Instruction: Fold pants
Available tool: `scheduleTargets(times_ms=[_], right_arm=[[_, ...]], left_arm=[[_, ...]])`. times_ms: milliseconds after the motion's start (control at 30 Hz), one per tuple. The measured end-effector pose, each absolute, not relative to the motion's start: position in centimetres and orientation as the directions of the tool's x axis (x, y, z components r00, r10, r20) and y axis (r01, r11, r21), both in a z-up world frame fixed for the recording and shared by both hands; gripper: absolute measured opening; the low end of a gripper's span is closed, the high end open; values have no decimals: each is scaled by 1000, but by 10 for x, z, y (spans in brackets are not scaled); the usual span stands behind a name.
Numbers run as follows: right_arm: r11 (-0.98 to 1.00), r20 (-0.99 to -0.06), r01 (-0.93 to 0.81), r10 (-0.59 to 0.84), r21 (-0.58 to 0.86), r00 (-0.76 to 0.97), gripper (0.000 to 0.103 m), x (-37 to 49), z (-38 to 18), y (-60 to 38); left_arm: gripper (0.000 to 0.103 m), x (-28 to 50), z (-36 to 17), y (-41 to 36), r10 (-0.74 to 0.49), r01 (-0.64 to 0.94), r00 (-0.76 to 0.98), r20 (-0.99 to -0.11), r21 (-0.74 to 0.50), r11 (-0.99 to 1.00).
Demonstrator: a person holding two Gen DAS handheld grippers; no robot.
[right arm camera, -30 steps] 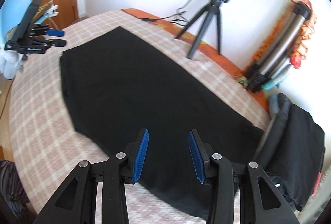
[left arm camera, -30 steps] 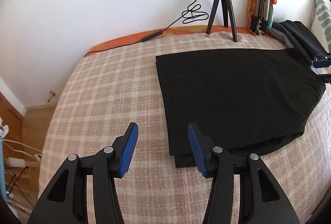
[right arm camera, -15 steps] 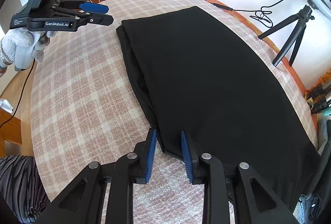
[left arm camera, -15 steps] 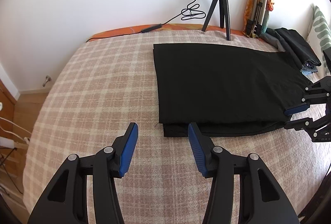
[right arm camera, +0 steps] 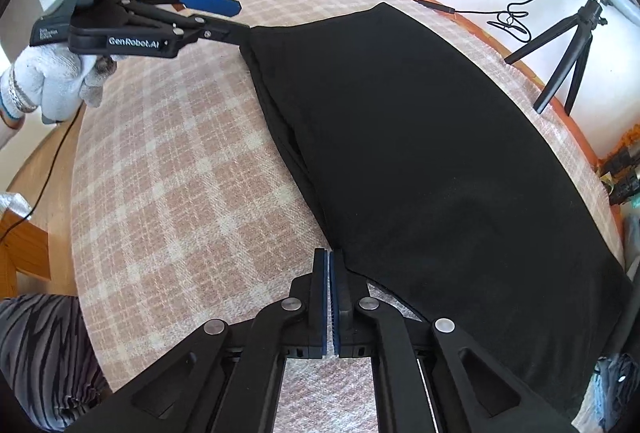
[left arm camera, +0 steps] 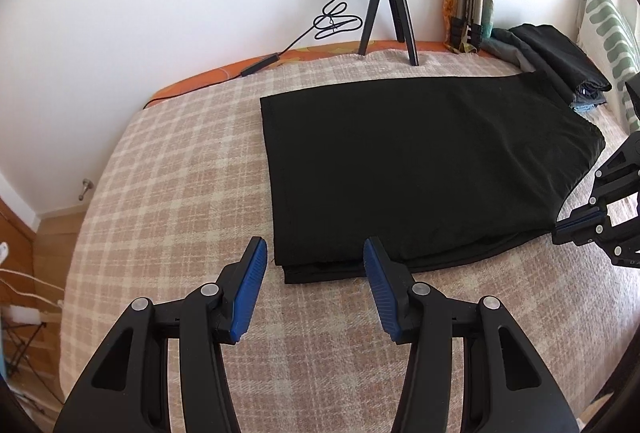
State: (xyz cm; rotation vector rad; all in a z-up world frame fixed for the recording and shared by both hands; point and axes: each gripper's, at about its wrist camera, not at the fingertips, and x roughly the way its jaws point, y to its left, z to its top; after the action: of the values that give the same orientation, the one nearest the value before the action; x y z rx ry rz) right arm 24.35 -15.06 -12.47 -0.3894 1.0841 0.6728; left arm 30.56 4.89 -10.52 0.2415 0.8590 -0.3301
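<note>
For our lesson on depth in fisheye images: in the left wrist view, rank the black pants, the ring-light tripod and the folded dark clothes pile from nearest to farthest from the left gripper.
1. Black pants, just ahead of the left gripper.
2. Folded dark clothes pile, far right.
3. Ring-light tripod, at the wall; close to call with the pile.

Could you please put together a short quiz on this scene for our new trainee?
1. True or false: the left gripper is clamped on the black pants.
2. What stands at the far edge of the plaid blanket, behind the pants? A: a tripod B: a laundry basket C: a chair
3. Which gripper has the pants' edge pinched between its jaws?

Key
1. False: its jaws stand open just short of the pants' near corner.
2. A
3. The right gripper. Its jaws have just been closing, with the pants' near edge between their tips.
</note>
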Motion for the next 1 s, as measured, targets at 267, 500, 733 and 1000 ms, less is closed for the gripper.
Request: scheduleTargets(times_ms=[267,500,733,1000], right_arm=[[863,-854,-491,341,118,393,47,233,-100,-215],[963,-843,-226,241,146,481,68,222,-88,-303],[977,-819,-15,187,214,543,69,204,-81,-386],[944,-784,110,190,312,591,71,199,-77,-455]], left_arm=[[49,307,-99,13,-263,439,600,-755,36,898],[49,294,-92,-46,-378,561,560,-738,1,828],[49,276,-85,-119,-480,687,482,-733,-23,726],[54,251,-85,-214,-573,817,377,-727,-30,576]])
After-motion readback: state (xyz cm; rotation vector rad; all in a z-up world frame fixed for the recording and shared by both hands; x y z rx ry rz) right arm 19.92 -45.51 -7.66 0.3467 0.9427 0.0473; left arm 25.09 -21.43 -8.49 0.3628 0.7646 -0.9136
